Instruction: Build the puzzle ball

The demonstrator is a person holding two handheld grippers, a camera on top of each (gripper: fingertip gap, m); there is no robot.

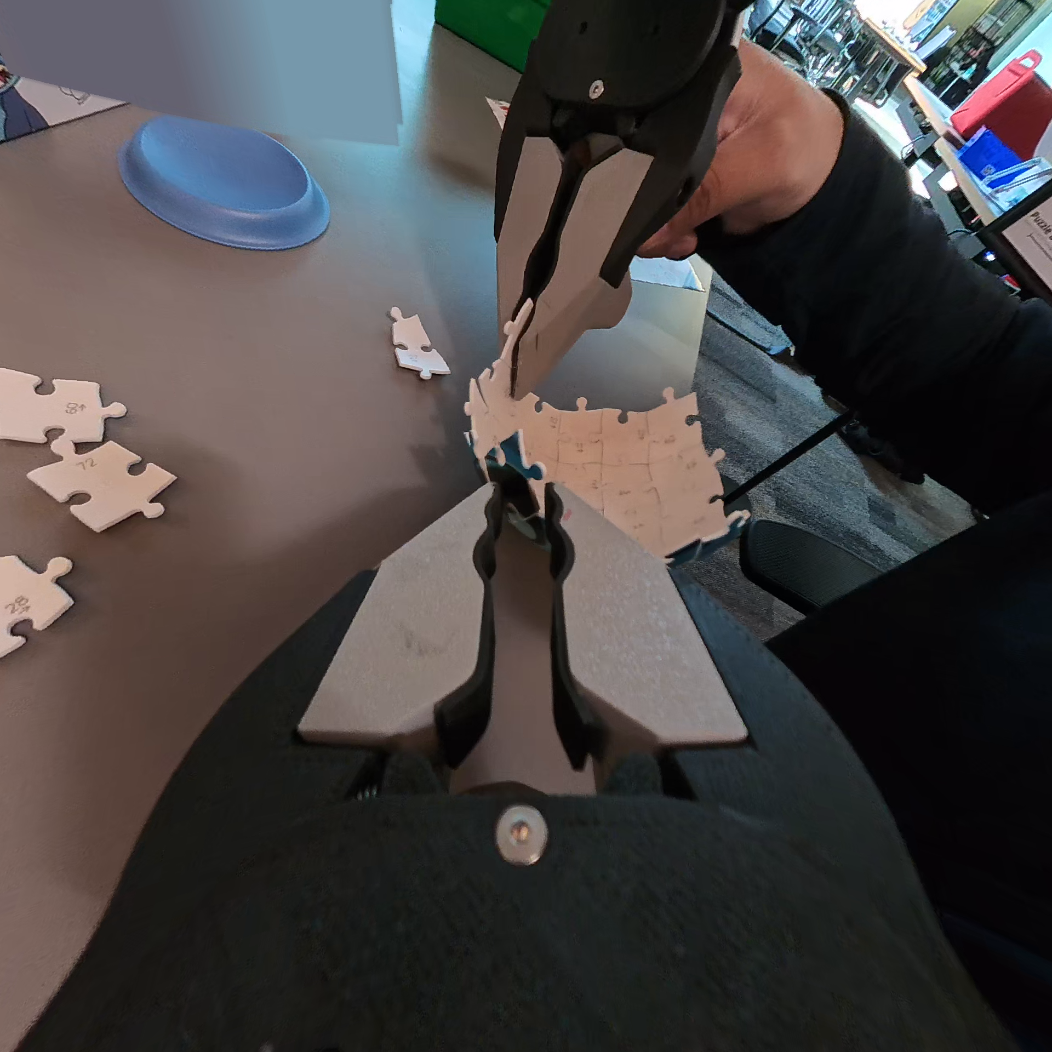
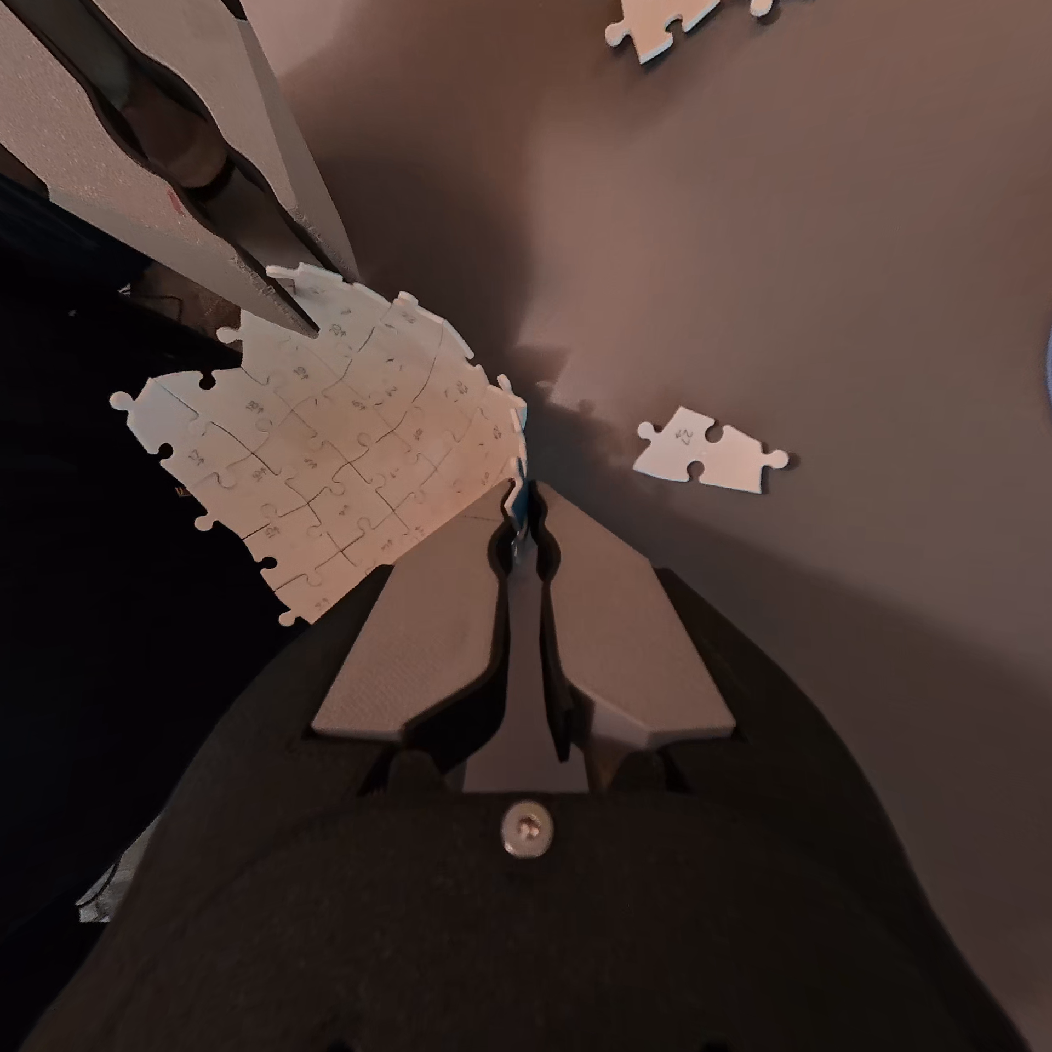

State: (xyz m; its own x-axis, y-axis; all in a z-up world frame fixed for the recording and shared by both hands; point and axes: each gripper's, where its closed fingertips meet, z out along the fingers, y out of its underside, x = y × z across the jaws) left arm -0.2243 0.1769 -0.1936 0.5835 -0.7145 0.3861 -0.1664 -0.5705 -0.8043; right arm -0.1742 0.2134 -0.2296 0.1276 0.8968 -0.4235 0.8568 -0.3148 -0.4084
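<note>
A curved, part-built puzzle ball section, white and numbered on the inside and blue on the outside, is held in the air between both grippers, over the table's near edge. My left gripper is shut on its lower edge. My right gripper comes down from above and is shut on the section's upper left rim. In the right wrist view the section spreads to the left of my right gripper, and the left gripper grips its far edge.
Loose white pieces lie on the grey-brown table: a joined pair near the section and several more at the left. A blue dish stands at the back left. A hand holds the right gripper. Left tips to right tips: about 8 centimetres.
</note>
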